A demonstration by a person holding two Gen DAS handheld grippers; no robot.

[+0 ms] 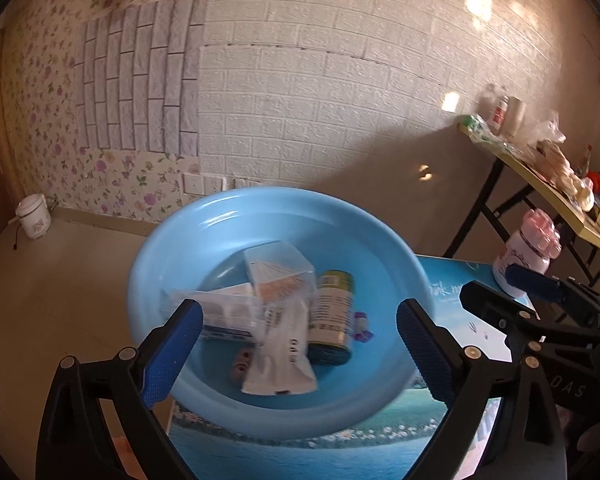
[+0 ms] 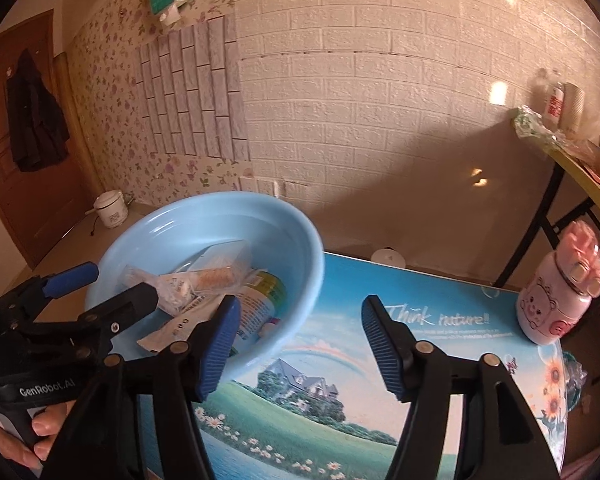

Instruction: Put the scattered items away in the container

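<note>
A light blue basin (image 1: 172, 248) stands on the picture-printed tabletop (image 2: 340, 380). Inside lie a white box (image 1: 276, 268), a green-labelled bottle (image 1: 332, 320), a white sachet (image 1: 280, 364) and a clear packet (image 1: 224, 312). My left gripper (image 1: 296, 320) hovers open over the basin, its pads touching nothing; the right wrist view shows it at the left (image 2: 112, 284), held by a hand. My right gripper (image 2: 300, 312) is open and empty above the tabletop, just right of the basin (image 2: 300, 240). A pink cartoon bottle (image 2: 556, 304) stands upright at the table's far right corner.
A yellow folding table (image 1: 540, 176) crowded with bottles and bags stands at the right by the brick-pattern wall. A white rice cooker (image 1: 34, 216) sits on the floor at the left. A brown door with a dark coat (image 2: 36, 120) is further left.
</note>
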